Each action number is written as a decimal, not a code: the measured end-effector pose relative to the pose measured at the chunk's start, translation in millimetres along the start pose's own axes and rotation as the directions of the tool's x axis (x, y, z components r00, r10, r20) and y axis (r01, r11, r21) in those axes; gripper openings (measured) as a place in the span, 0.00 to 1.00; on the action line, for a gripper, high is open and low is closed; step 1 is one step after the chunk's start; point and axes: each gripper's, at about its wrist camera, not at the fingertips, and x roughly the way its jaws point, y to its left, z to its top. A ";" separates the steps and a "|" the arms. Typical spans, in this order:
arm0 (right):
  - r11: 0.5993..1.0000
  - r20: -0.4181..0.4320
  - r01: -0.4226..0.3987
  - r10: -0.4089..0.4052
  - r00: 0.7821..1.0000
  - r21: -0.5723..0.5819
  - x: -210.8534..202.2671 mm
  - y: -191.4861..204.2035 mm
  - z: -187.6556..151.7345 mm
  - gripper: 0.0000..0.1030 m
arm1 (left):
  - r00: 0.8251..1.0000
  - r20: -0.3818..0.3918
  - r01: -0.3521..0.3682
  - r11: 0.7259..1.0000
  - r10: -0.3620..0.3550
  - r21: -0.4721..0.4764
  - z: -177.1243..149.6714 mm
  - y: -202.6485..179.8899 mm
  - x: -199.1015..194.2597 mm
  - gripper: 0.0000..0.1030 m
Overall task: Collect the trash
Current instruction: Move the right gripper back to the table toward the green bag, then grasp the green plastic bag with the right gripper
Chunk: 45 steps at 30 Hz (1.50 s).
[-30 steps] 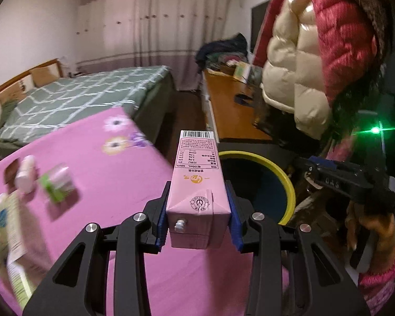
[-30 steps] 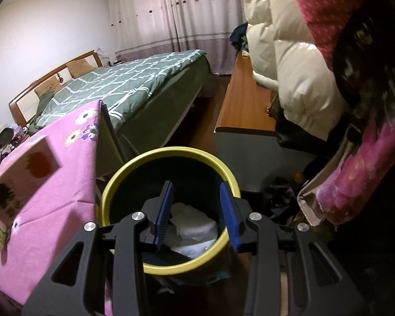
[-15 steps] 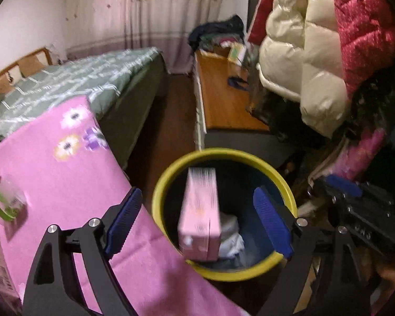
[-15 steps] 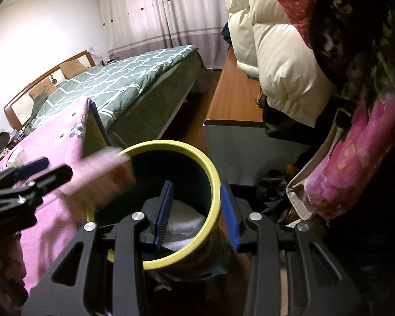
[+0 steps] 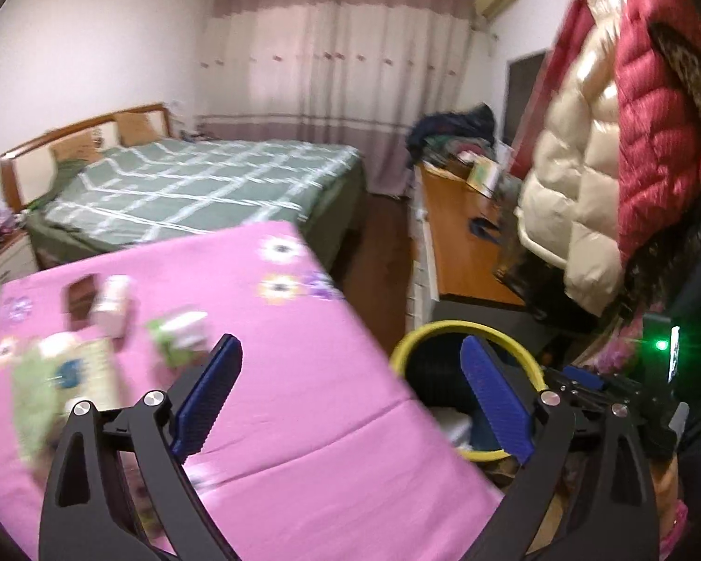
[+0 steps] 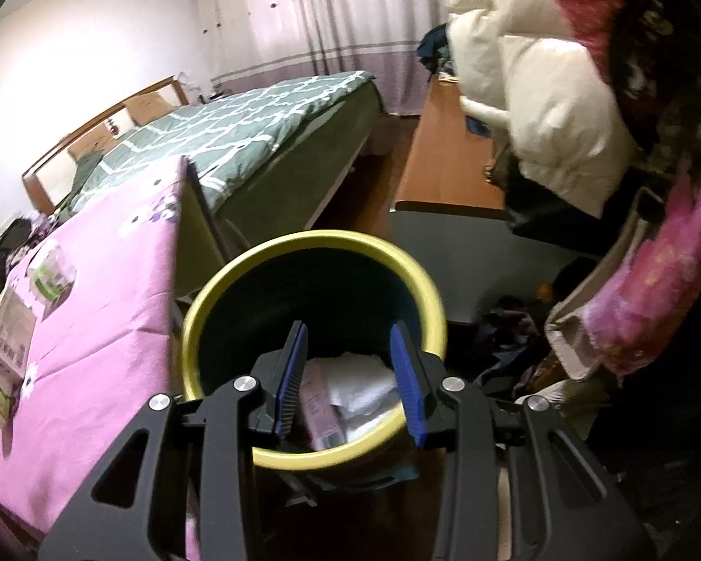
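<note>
Right wrist view puts your right gripper (image 6: 348, 376) at lower centre, jaws apart with nothing between them, hovering over the yellow-rimmed bin (image 6: 238, 276). Inside the bin, framed by those jaws, the pink carton (image 6: 318, 409) lies against white crumpled paper (image 6: 360, 381). Your left gripper (image 5: 350, 397) sits at lower centre of its view, jaws spread wide and holding nothing, over the edge of the pink tablecloth (image 5: 304, 420); blurred wrappers (image 5: 177, 336) lie at left.
</note>
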 end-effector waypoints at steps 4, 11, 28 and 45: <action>0.997 -0.008 -0.047 0.047 0.999 -0.060 0.9 36.2 -2.3 0.35 | 0.991 0.048 -0.120 0.992 0.122 -0.047 -9.4 47.9 -47.9 0.93; 0.967 -0.040 -0.167 0.162 0.986 -0.192 -0.7 121.1 -9.6 0.35 | 0.921 0.087 -0.364 0.917 0.381 -0.163 -39.2 138.0 -129.3 0.95; 0.765 -0.116 -0.461 0.462 0.879 -0.451 -43.9 343.1 -23.6 0.35 | 0.830 0.087 -0.513 0.816 0.550 -0.268 -96.6 209.8 -201.6 0.95; 0.701 -0.257 -0.513 0.446 0.857 -0.496 19.5 468.0 -9.3 0.50 | 0.832 0.038 -0.521 0.802 0.554 -0.291 -105.6 229.8 -200.6 0.95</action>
